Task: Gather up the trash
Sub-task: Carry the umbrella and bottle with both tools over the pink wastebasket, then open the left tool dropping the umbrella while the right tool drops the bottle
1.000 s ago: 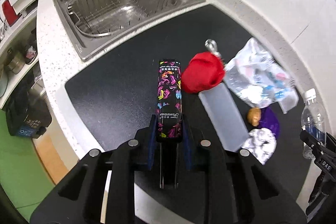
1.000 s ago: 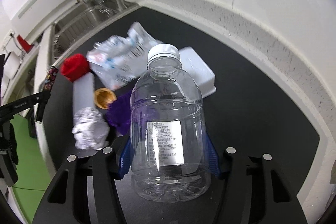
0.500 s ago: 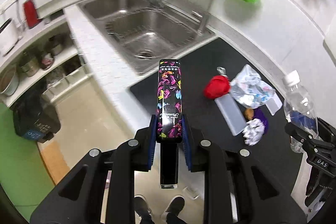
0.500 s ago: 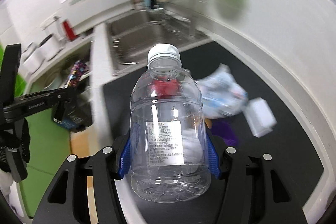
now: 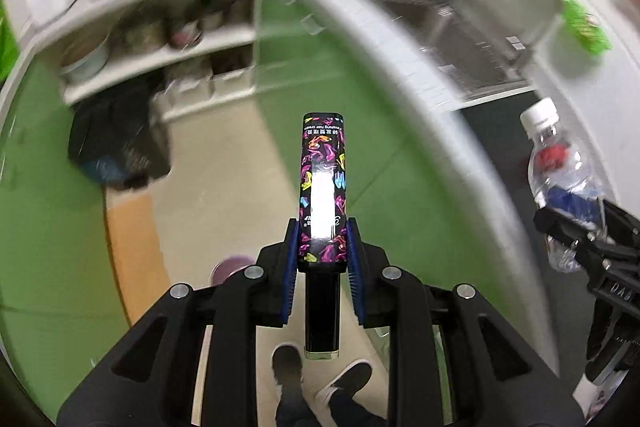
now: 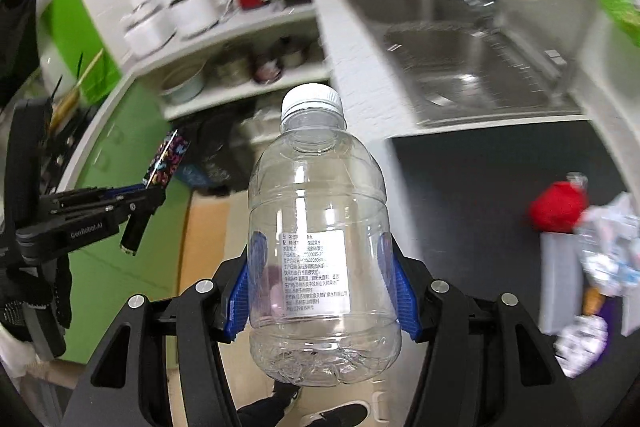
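1. Left gripper [image 5: 322,259]: blue pads clamped tight on a slim black tube [image 5: 323,187] printed with coloured shapes, held lengthwise, its dark cap end hanging below the jaws. It is over open floor, clear of the counter.
2. Right gripper [image 6: 320,291]: jaws part-way apart, blue pads pressed on both sides of an empty clear plastic bottle [image 6: 318,239], white cap on, printed label facing the camera. It is held off the counter's edge.
3. Black countertop mat [image 6: 472,187]: remaining trash lies at the right margin: a red crumpled item [image 6: 558,211], a clear plastic wrapper [image 6: 608,247], a translucent flat strip [image 6: 554,279], a white crumpled ball [image 6: 580,343]. A purple piece and a brown piece beside these are too blurred to name.
4. Steel sink [image 6: 464,67]: basin looks empty; blurred.
5. Open shelving [image 5: 160,39]: pots and bowls, contents indistinct.
6. Floor [image 5: 224,163]: green and beige; a dark bag [image 5: 116,143] sits by the shelves, smeared. The person's shoes [image 5: 320,379] show at the lower edge.
7. Counter edge [image 5: 420,83]: white, curving between the two grippers.
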